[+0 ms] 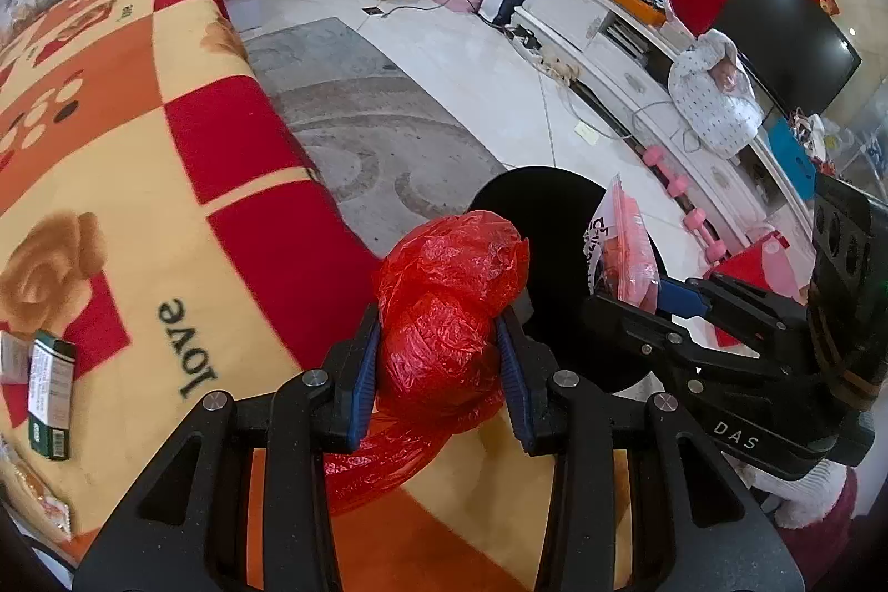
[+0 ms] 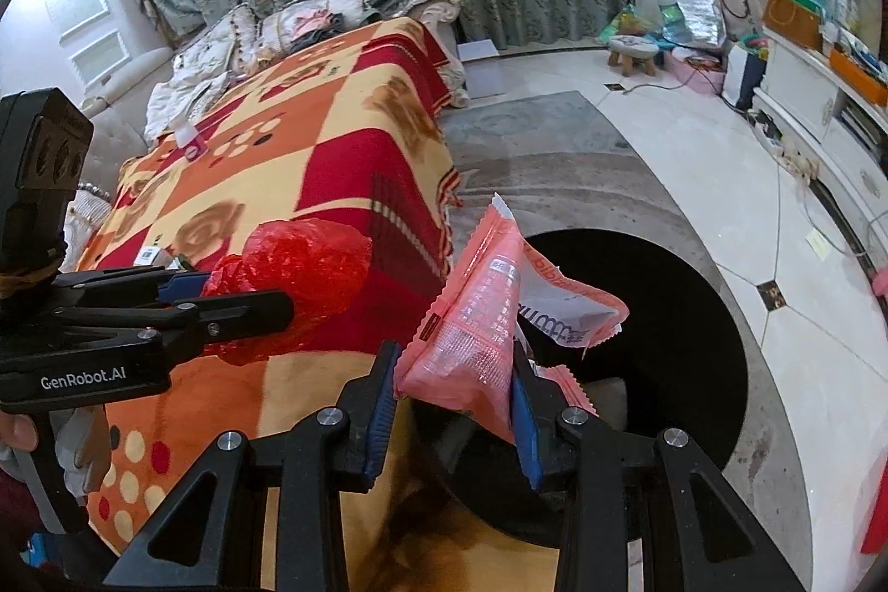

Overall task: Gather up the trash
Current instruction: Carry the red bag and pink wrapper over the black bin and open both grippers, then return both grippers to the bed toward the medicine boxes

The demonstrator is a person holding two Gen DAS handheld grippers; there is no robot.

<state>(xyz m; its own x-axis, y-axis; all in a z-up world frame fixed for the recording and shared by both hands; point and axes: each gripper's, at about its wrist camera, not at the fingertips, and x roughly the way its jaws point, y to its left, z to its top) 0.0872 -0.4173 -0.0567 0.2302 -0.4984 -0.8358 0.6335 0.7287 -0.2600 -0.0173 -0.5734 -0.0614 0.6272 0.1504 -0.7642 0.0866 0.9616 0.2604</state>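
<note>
My left gripper (image 1: 438,359) is shut on a crumpled red plastic bag (image 1: 449,303), held over the edge of the blanket-covered table, just left of a black round bin (image 1: 555,226). The bag also shows in the right wrist view (image 2: 299,276). My right gripper (image 2: 452,403) is shut on a pink snack wrapper (image 2: 477,331), held above the bin's dark opening (image 2: 666,314). The wrapper also shows in the left wrist view (image 1: 624,248), with the right gripper (image 1: 674,295) at the bin's right side.
A red, orange and yellow checked blanket (image 1: 139,159) covers the table, with a green and white box (image 1: 50,398) and other small packets on it. A grey rug (image 1: 361,131), white tiled floor, pink dumbbells (image 1: 680,187) and a white TV cabinet (image 1: 610,37) lie beyond.
</note>
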